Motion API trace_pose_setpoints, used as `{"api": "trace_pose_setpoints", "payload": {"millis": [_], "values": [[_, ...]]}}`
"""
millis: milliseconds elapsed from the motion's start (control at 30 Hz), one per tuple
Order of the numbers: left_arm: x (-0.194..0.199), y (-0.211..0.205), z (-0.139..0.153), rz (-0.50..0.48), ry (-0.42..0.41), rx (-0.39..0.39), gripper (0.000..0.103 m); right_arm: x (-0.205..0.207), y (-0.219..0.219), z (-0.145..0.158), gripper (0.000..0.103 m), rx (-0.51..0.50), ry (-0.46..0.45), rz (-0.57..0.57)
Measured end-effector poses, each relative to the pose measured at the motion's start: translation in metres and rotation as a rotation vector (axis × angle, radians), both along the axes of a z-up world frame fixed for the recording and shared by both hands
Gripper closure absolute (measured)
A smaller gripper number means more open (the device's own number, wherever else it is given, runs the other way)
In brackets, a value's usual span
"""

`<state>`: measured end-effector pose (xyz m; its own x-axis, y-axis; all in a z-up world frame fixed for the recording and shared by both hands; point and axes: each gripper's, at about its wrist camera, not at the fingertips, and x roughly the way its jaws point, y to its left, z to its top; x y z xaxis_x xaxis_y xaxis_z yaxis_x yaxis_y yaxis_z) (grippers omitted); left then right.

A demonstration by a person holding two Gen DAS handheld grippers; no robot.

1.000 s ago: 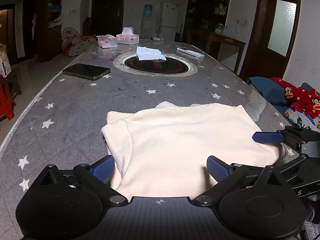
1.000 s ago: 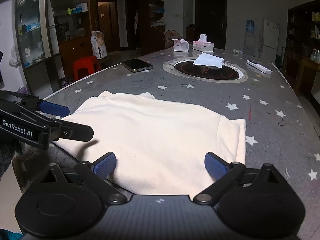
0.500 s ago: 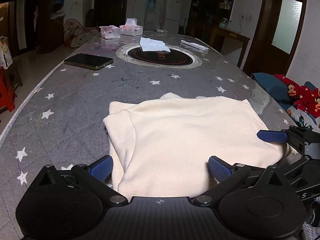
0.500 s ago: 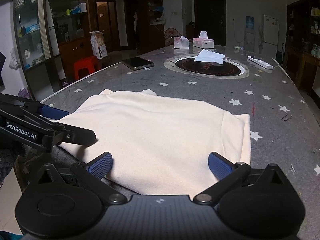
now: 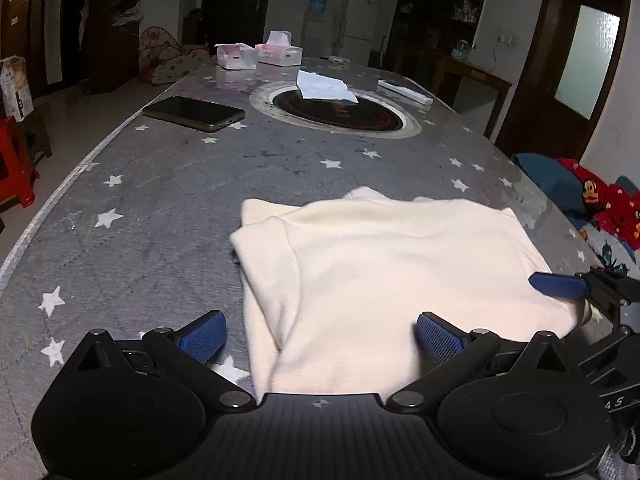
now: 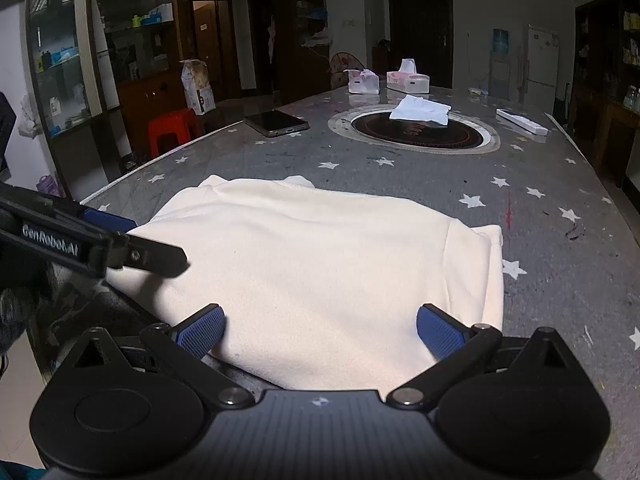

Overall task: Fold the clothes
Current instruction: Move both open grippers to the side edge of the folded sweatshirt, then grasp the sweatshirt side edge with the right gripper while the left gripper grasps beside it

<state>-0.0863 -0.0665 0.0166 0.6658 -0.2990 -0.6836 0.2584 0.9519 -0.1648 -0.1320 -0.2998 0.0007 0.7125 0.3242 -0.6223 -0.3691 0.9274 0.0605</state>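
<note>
i have the left gripper (image 5: 320,334) spread wide, its blue pads (image 5: 202,334) apart and holding nothing, low over the near left part of the cream garment (image 5: 384,272). one pad sits over bare table just left of the cloth's folded edge, the other over the cloth itself. the right gripper (image 6: 320,328) is released too, both pads over the near edge of the same garment, nothing pinched between them. the garment lies folded into a rough rectangle at the near end of the grey star-patterned table (image 5: 160,208), a doubled layer running along its left side in the left view and a narrow fold along its right side in the right view. i see each tool from the other camera: the right gripper reaches in at the far right of the left view, and the left gripper reaches in from the left of the right view, its tip over the cloth. farther along the table are a dark phone (image 5: 193,113), a round inset burner (image 5: 337,112) with a white tissue (image 5: 325,86) on it, two tissue boxes (image 5: 256,55) and a white remote (image 5: 405,92). red printed clothes (image 5: 604,204) lie beyond the table's right edge.
</note>
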Motion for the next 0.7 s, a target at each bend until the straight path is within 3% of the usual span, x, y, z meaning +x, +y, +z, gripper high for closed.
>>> {"api": "trace_pose_setpoints", "payload": {"millis": [467,700], "values": [[0.005,0.036,0.000,0.097,-0.030,0.045,0.000,0.001,0.011,0.016,0.000,-0.052,-0.001,0.027],[0.007,0.049,-0.004,0.110,-0.021,0.042,0.000,-0.006,0.054,0.030,0.001,-0.128,-0.036,0.198]]}}
